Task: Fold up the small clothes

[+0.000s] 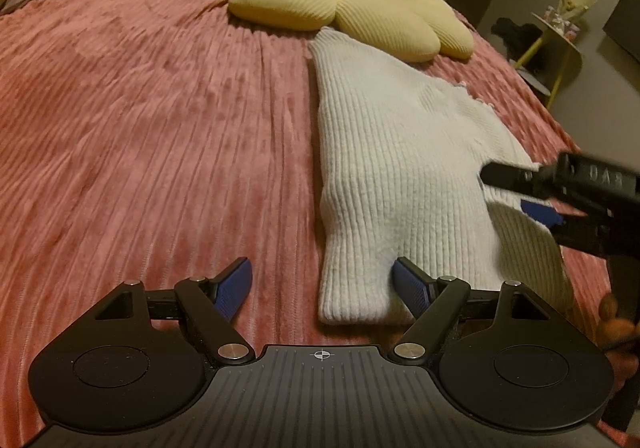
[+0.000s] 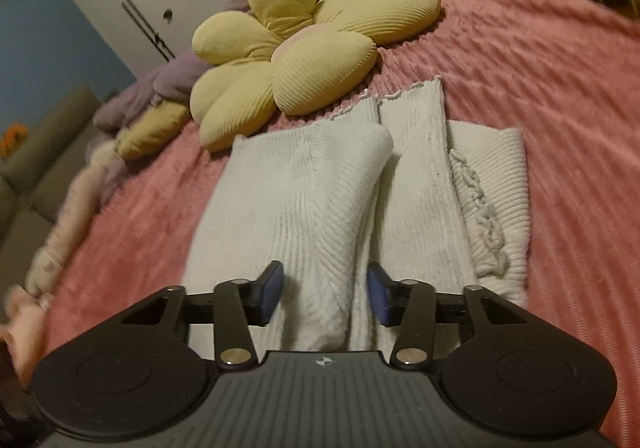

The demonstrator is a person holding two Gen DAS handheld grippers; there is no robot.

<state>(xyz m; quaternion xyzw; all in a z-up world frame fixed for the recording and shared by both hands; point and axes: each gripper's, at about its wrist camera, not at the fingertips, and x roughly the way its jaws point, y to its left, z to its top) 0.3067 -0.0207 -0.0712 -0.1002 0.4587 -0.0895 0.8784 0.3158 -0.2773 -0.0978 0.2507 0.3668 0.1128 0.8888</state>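
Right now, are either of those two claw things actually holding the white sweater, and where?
Neither. The left gripper is wide open at the white sweater's near edge. The right gripper is open around a fold, its fingers not pressing it.

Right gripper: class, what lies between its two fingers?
In the right wrist view, a raised fold of the white knit sweater lies between the right gripper fingers, pads apparently not pressing it.

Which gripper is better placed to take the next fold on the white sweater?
Probably right. The right gripper sits open directly over the white sweater, a raised fold between its fingers. The left gripper is open at the sweater's near corner, half over the pink bedspread.
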